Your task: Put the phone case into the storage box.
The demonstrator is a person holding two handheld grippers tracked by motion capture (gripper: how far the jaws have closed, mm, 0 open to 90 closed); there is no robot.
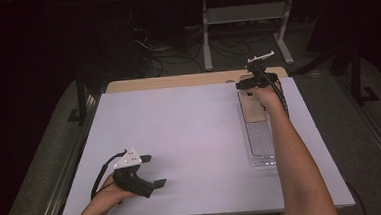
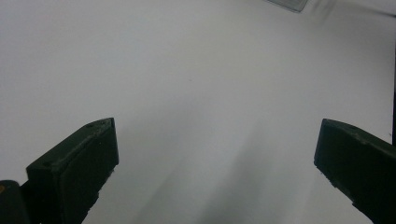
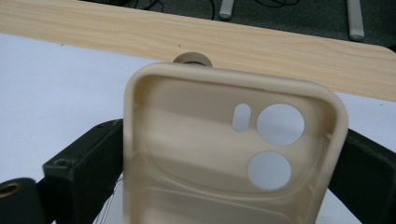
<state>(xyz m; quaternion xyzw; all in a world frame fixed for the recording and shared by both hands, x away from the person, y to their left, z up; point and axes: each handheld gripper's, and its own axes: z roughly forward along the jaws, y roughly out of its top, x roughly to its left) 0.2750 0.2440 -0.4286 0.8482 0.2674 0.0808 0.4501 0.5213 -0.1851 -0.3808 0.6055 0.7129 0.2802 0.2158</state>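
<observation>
Jaws of our right gripper (image 3: 233, 186) stand either side of a beige phone case (image 3: 233, 154), one black jaw against each long edge, so we judge it clamped across its width. The case's inner face is towards the camera, with two round lens holes and a small slot at about two o'clock on it. In the high view this right gripper (image 1: 250, 86) sits at roughly one o'clock on the table, with the phone case (image 1: 253, 108) just below it, over the far end of a clear tray (image 1: 261, 146).

Our left gripper (image 1: 150, 172) rests at about seven o'clock on the white table (image 1: 190, 137), held in the left hand (image 1: 108, 190). Its jaws stand wide apart with nothing but bare surface between them, as the left gripper view confirms.

As for progress, we judge the case has been gripped, but we cannot tell whether it is being lifted out of the tray or set into it. The left gripper has no part in the work yet.

The tray is a long, shallow, transparent one lying lengthwise from twelve to six o'clock on the right half of the table; apart from the case at its far end, its near part looks empty. Beyond the white sheet, a wooden table edge (image 3: 280, 46) shows at twelve o'clock, with a small round thing (image 3: 192, 59) just behind the case's top rim.
</observation>
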